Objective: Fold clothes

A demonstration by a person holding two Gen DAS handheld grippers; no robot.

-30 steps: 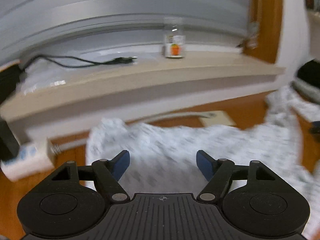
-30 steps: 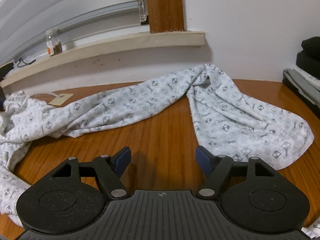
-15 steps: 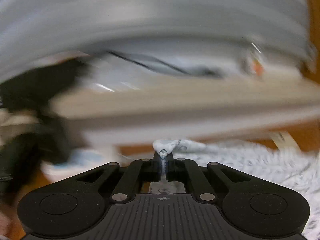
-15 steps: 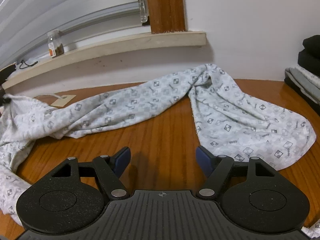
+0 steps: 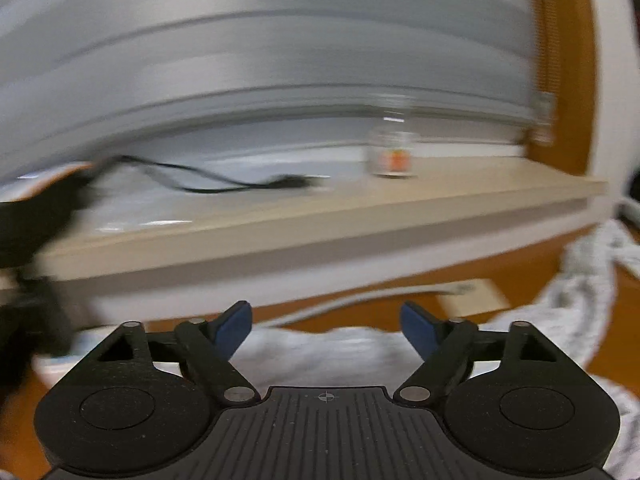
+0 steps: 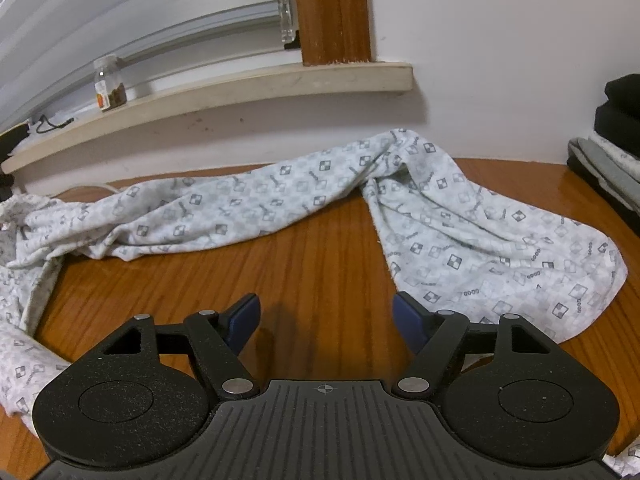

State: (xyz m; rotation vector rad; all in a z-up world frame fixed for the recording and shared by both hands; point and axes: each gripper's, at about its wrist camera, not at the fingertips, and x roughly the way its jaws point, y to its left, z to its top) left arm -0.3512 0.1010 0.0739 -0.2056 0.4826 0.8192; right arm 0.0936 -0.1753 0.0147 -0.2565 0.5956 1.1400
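Note:
A white garment with a grey checked print (image 6: pixel 280 208) lies spread and rumpled across the wooden table (image 6: pixel 312 280), from far left to the right side. My right gripper (image 6: pixel 326 314) is open and empty above bare wood in front of the garment. My left gripper (image 5: pixel 326 320) is open and empty just above a bunched part of the same garment (image 5: pixel 328 352). The left wrist view is motion-blurred.
A pale window sill (image 6: pixel 240 88) runs along the wall with a small jar (image 6: pixel 109 88) and a black cable (image 5: pixel 208 184) on it. A stack of folded dark and grey clothes (image 6: pixel 612 140) sits at the table's right edge. A paper tag (image 5: pixel 472 300) lies on the table.
My left gripper, open a second ago, shut on a pinch of the garment half a second ago and is now open again, the cloth released. The right gripper stayed open and barely moved.

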